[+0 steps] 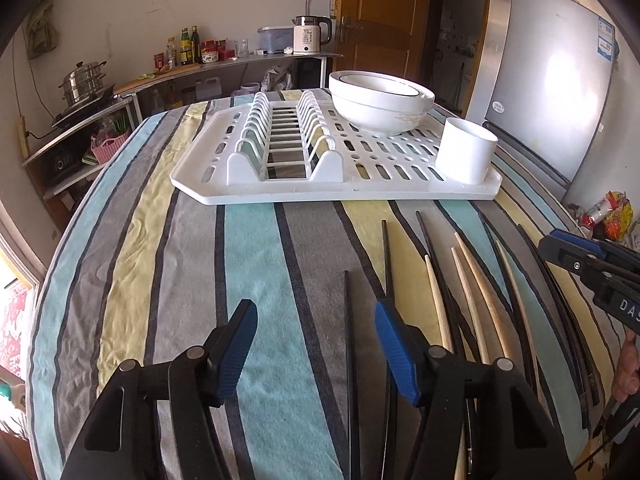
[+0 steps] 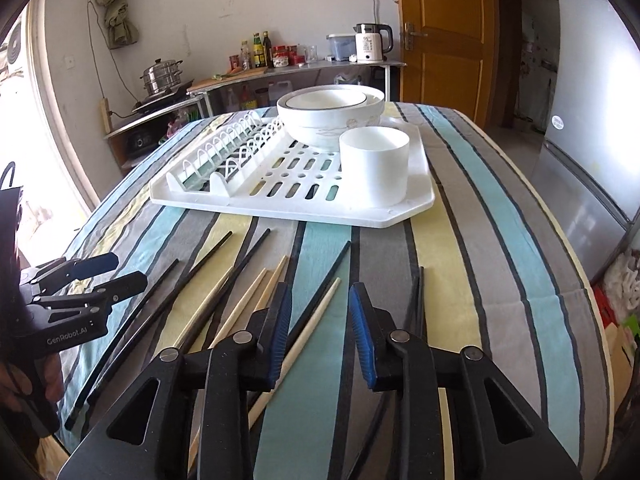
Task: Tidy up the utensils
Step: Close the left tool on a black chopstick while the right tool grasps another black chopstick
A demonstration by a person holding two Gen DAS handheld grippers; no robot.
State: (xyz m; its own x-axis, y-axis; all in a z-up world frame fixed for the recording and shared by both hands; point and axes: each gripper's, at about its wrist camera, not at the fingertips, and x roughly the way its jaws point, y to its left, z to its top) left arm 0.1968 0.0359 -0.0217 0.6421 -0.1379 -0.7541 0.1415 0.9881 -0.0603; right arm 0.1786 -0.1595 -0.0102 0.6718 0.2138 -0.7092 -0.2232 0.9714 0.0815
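A striped cloth (image 2: pixel 472 280) covers the tabletop, and a white dish rack (image 2: pixel 280 196) sits at its far side, carrying two nested white bowls (image 2: pixel 328 120) at the back and a white cylindrical utensil cup (image 2: pixel 374 170) in its near right corner. On the cloth near the rack lies a loose scatter of chopsticks, black chopsticks (image 2: pixel 244 264) mixed with pale wooden chopsticks (image 2: pixel 316 320), all running roughly near to far and none in the cup. The right gripper (image 2: pixel 318 334) hangs low over the middle of this scatter with its jaws partly apart; one wooden stick and a black one pass close by its left blue pad, though it is hard to tell from this angle whether the pad touches them, and nothing is pinched. The left gripper (image 1: pixel 316 344) is held over the left end of the scatter, jaws wider apart, with a single black chopstick (image 1: pixel 350 344) lying on the cloth in the gap between them and not gripped. Each gripper shows at the edge of the other's view, with fingers (image 1: pixel 628 368) of the hand holding it. Beyond the tabletop stand a shelf with bottles and a kettle (image 2: pixel 372 44), a wooden door (image 2: pixel 444 36) and a grey refrigerator (image 1: pixel 560 92).
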